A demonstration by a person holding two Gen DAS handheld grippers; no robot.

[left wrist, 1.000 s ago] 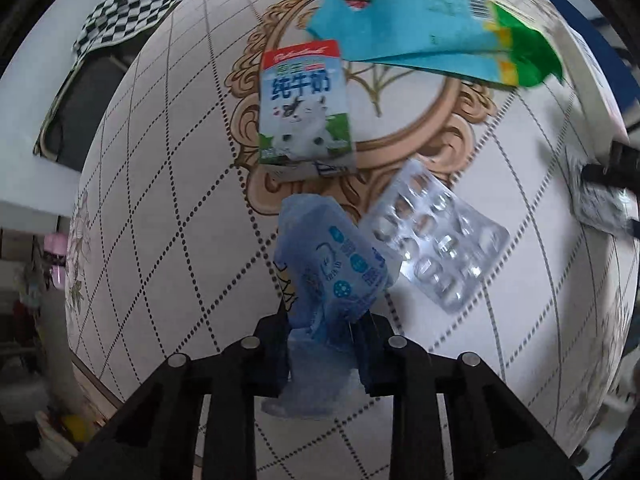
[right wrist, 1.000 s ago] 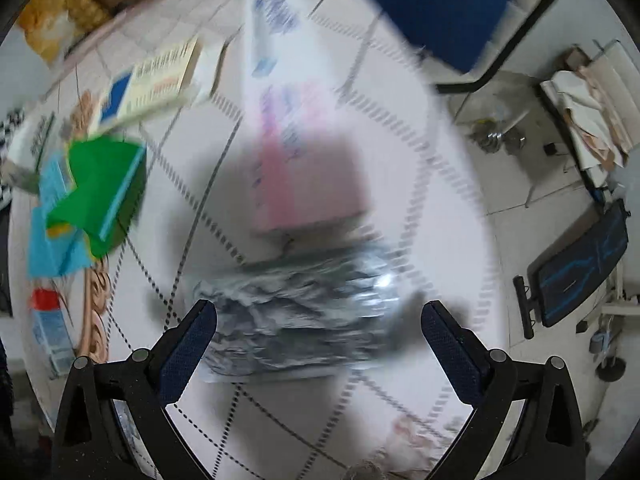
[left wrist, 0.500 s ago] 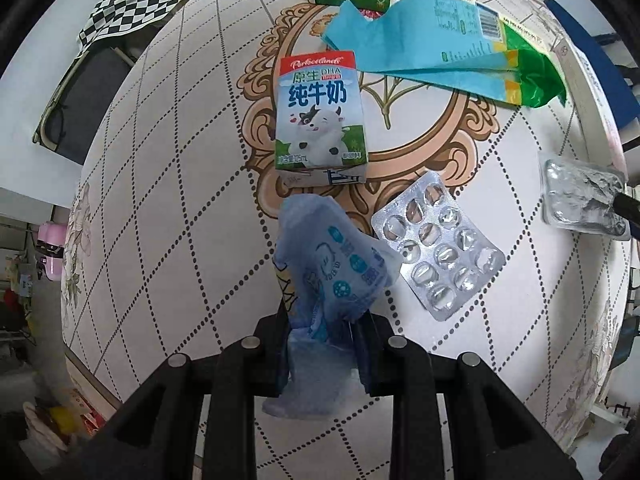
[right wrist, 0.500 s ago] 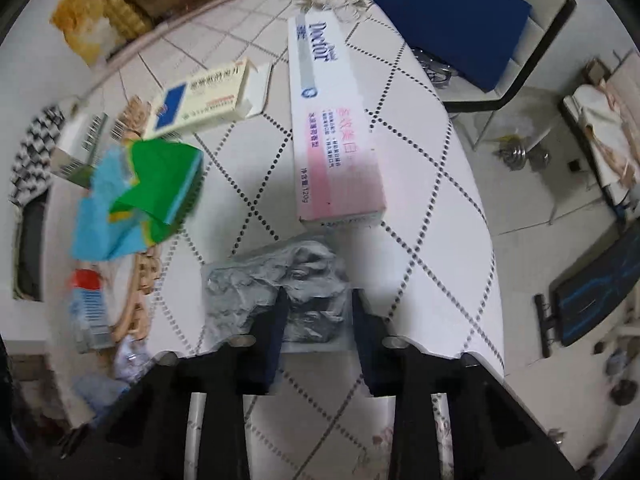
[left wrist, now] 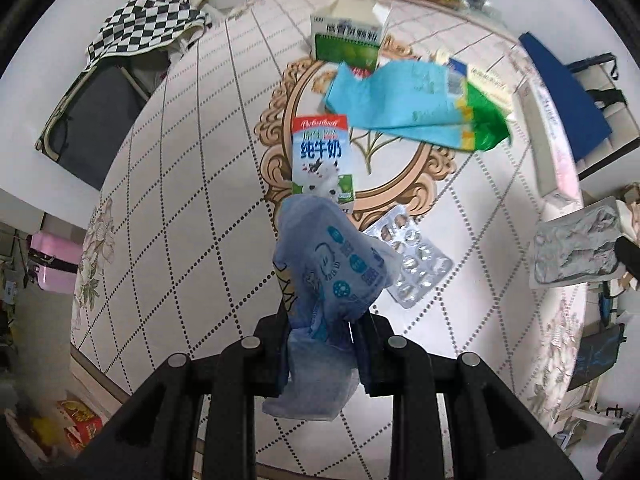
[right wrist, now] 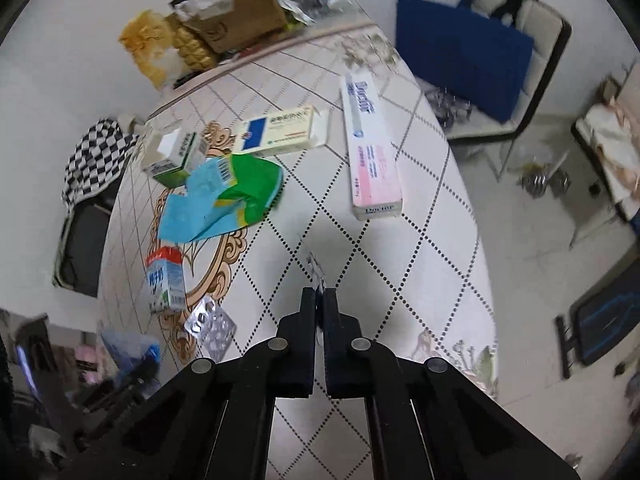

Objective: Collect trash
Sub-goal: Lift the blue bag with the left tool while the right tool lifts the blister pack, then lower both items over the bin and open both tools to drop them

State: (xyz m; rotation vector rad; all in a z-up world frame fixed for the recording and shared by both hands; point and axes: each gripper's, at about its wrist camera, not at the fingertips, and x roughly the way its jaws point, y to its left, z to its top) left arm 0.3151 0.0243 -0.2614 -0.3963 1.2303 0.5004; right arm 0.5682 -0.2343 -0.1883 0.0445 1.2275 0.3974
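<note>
Trash in both grippers above the table

Fingers of the left gripper [left wrist: 322, 344] are clamped on a crumpled blue plastic bag [left wrist: 332, 268], which bulges up past the tips and hangs down between the finger bases. Just beyond it, flat on the table [left wrist: 180, 208], lie a silver blister pack [left wrist: 416, 260] and a milk carton [left wrist: 322, 156] on its side. Farther off sit a blue-green wrapper [left wrist: 416, 106] and a green-white carton [left wrist: 346, 38].

The right gripper [right wrist: 319, 300] is closed almost completely, pinching the thin edge of a crumpled foil tray [left wrist: 576, 246]; from its own camera only a sliver of foil shows between the fingers, while the left camera shows the tray held in the air at the right edge of the table. Beyond the right gripper, a long pink toothpaste box [right wrist: 372, 152] lies far right, and a white medicine box [right wrist: 280, 132] lies to its left, near the wrapper
</note>
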